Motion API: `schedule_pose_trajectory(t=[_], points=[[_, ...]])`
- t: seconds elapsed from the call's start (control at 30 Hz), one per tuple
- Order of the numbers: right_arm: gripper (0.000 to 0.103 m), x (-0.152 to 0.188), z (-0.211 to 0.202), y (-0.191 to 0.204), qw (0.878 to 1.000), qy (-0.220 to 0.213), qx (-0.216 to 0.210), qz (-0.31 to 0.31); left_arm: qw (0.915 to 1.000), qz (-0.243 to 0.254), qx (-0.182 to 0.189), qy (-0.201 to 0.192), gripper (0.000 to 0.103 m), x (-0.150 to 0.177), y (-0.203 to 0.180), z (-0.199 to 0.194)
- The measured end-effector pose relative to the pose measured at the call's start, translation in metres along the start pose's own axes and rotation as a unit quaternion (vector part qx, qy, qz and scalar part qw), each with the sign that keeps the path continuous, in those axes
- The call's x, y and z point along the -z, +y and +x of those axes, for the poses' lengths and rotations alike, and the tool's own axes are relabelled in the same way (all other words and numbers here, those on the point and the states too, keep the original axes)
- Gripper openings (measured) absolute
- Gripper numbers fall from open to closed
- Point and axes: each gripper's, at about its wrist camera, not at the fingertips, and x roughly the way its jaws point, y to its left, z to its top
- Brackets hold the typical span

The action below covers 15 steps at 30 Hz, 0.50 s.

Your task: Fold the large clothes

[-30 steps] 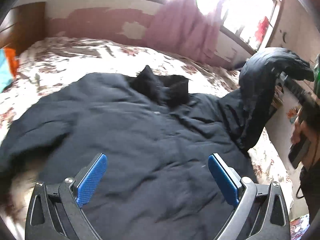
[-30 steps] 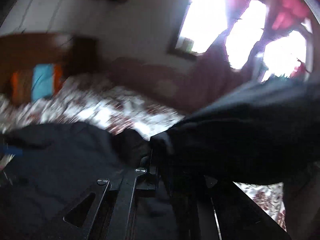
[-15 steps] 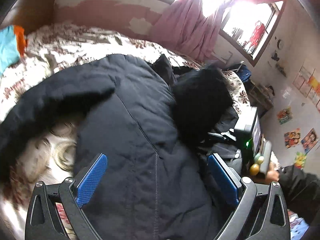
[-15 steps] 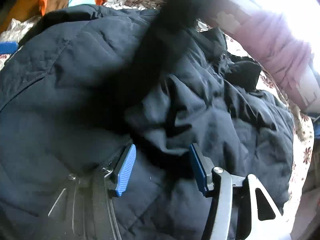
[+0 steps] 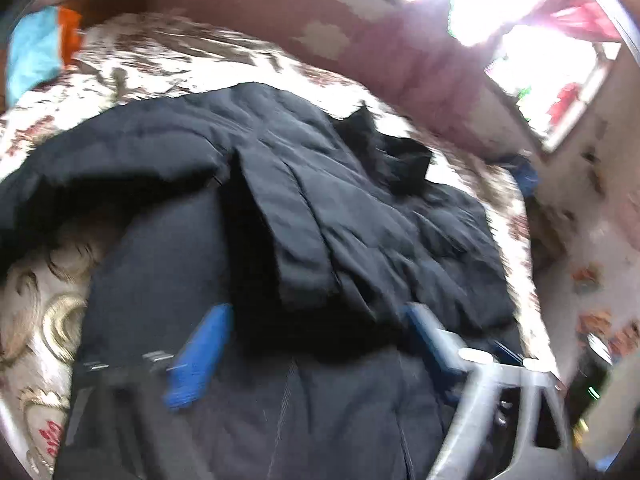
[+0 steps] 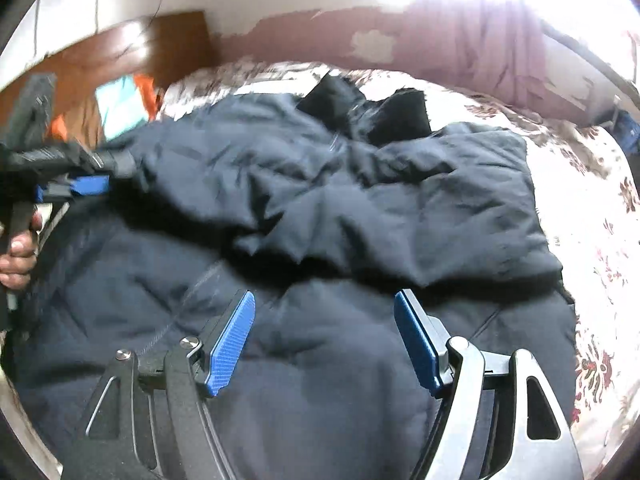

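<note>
A large dark navy padded coat (image 6: 320, 380) lies spread on a floral bed sheet (image 6: 592, 220), its black fur collar (image 6: 384, 116) at the far end. One sleeve (image 6: 400, 208) lies folded across the coat's body. My right gripper (image 6: 324, 300) hovers low over the coat's near part, its jaws opening and nothing between them. My left gripper (image 5: 318, 316) is down on the coat (image 5: 360, 240), its jaws closing around a dark fold with the pads still apart. In the right wrist view that left gripper (image 6: 100, 174) sits at the coat's left edge, held by a person's hand (image 6: 20, 256).
A teal and orange cloth (image 6: 120, 108) lies by the wooden headboard (image 6: 120, 52) at the far left. A pink curtain (image 6: 480, 40) hangs under a bright window behind the bed. The sheet's right edge (image 5: 516, 216) drops off beside a wall with stickers.
My right gripper came down, opened and let go of the sleeve, which now lies across the coat. My left gripper sank toward the coat and its jaws narrowed.
</note>
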Motion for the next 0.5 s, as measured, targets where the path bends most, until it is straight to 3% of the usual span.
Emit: schedule_pose_trajectory(t=[0.03, 0.07, 0.1, 0.13, 0.17, 0.23, 0.3, 0.5], points=[[0.067, -0.005, 0.003, -0.003, 1.000, -0.004, 0.001, 0.004, 0.9998, -0.006, -0.015, 0.008, 0.038, -0.006, -0.003, 0.007], [0.067, -0.008, 0.003, -0.007, 1.000, -0.008, -0.003, 0.011, 0.9995, -0.008, -0.029, 0.007, 0.031, -0.010, -0.005, 0.009], [0.067, -0.016, 0.011, -0.008, 1.000, -0.009, -0.007, 0.016, 0.9987, -0.005, -0.051, 0.000, 0.015, -0.016, -0.010, 0.012], [0.065, -0.022, 0.016, -0.009, 1.000, -0.012, -0.011, 0.019, 0.9985, -0.001, -0.055, -0.005, 0.011, -0.020, -0.011, 0.012], [0.063, -0.030, 0.023, -0.006, 1.000, -0.015, -0.011, 0.018, 0.9977, 0.013, -0.063, -0.023, 0.009, -0.025, -0.017, 0.008], [0.047, -0.041, 0.036, -0.004, 1.000, -0.016, -0.006, 0.017, 0.9941, 0.040, -0.085, -0.054, 0.007, -0.029, -0.025, 0.000], [0.042, -0.051, 0.051, -0.003, 0.999, -0.011, -0.014, 0.029, 0.9838, 0.072, -0.146, -0.076, 0.007, -0.031, -0.035, -0.005], [0.039, -0.069, 0.121, 0.010, 0.996, 0.055, -0.036, 0.058, 0.9734, 0.106, -0.201, -0.029, 0.007, -0.020, -0.028, 0.020]])
